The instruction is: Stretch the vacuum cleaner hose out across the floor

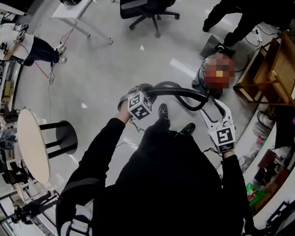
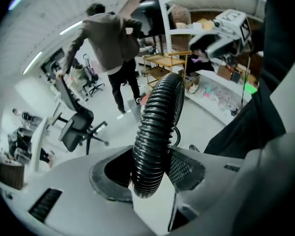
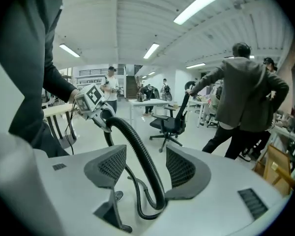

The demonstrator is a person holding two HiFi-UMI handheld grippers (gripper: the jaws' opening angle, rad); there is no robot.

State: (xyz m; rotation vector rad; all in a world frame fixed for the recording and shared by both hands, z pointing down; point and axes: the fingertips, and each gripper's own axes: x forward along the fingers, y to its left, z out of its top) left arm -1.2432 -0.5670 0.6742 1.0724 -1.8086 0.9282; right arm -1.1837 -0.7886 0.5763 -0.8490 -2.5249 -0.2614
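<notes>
A black ribbed vacuum hose (image 1: 179, 90) arcs in front of me from my left gripper (image 1: 132, 93) over to the vacuum cleaner body (image 1: 200, 78) on the floor. In the left gripper view the hose (image 2: 155, 132) stands upright between the jaws of my left gripper (image 2: 150, 173), and both pads press on it. In the right gripper view a lower stretch of hose (image 3: 137, 151) passes between the jaws of my right gripper (image 3: 145, 168), with room on both sides; the pads do not press on it. In the head view my right gripper (image 1: 210, 113) hangs right of my feet.
A black office chair (image 1: 147, 1) and a white desk (image 1: 81, 4) stand ahead. A round table (image 1: 32, 144) and a black stool (image 1: 64, 136) are at my left. A wooden rack (image 1: 270, 73) and cluttered shelves line the right. A person (image 1: 246, 9) stands near the vacuum.
</notes>
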